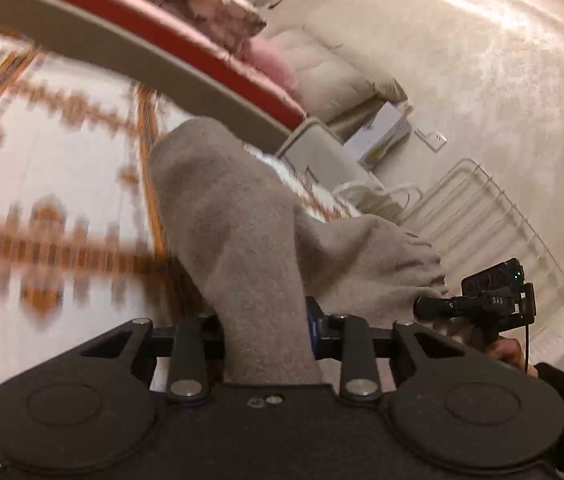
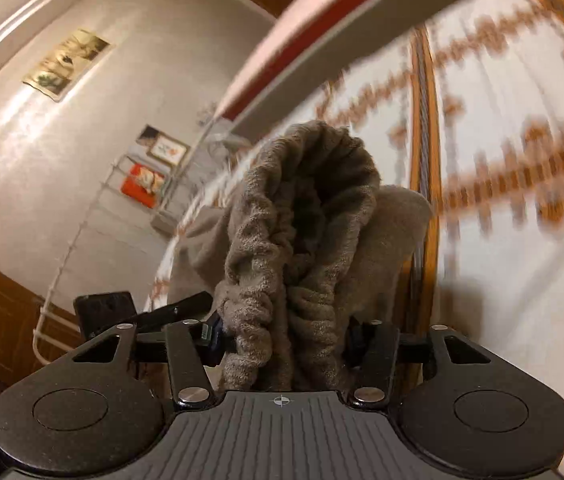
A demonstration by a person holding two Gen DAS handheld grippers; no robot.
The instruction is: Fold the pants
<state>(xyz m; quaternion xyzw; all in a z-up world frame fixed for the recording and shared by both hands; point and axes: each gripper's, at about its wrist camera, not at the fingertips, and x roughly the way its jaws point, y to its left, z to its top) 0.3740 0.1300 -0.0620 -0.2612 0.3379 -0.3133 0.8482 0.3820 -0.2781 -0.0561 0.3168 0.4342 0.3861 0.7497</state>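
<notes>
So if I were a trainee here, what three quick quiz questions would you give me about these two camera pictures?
1. True or false: both grippers are shut on the grey pants.
2. Which gripper pinches the gathered elastic waistband: A left, B right?
3. Fill in: the surface under the pants is a white cloth with an ______ pattern.

Key: 1 true; 2 B; 3 orange.

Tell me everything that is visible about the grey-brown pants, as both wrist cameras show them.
The pants are grey-brown, of soft, fuzzy, fleece-like knit. The left hand-held gripper is shut on a smooth, flat part of them. The right hand-held gripper is shut on a gathered, ribbed, elastic-looking edge. The cloth is bunched and unfolded, above a white spread with an orange pattern; whether it touches it is unclear.
</notes>
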